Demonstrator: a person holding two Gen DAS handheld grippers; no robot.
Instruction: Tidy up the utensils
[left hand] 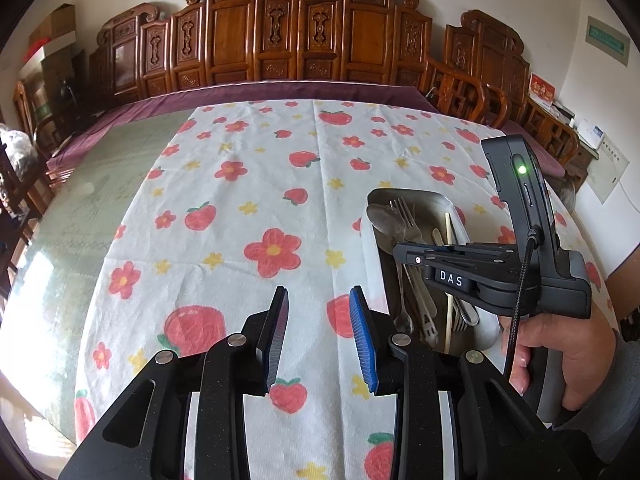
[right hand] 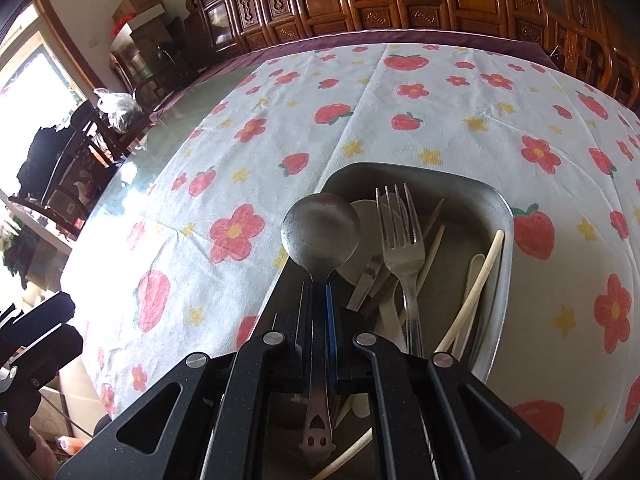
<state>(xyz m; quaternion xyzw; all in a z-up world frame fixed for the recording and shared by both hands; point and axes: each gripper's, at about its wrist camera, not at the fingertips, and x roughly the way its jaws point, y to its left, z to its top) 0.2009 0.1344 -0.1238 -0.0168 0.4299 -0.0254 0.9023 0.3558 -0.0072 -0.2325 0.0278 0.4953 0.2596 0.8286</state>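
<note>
Right gripper (right hand: 319, 312) was clamped on the neck of a metal spoon (right hand: 320, 232), pads pinched together around the handle just below the bowl. Spoon's handle ran back between the fingers, its cut-out end showing near the gripper body. Bowl pointed forward and sat over the near-left edge of the metal tray (right hand: 502, 216); I couldn't tell if it was touching the rim or clear of it.

Tray was on the fruit-and-flower tablecloth (right hand: 440, 92), right side of the table. Inside: a metal fork (right hand: 400, 240) with tines pointing away, a knife (right hand: 366, 276) partly under it, pale chopsticks (right hand: 476, 292) leaning along the right wall, and a white plastic spoon (right hand: 366, 220) behind the metal one, mostly hidden.

Left gripper (left hand: 319, 320) was apart, nothing between the pads, above bare tablecloth just left of the tray (left hand: 412, 194). From that side the right gripper (left hand: 400, 252) sat over the tray, the person's hand (left hand: 568, 352) on its grip.

Carved wooden chairs (left hand: 280, 40) lined the far edge.
</note>
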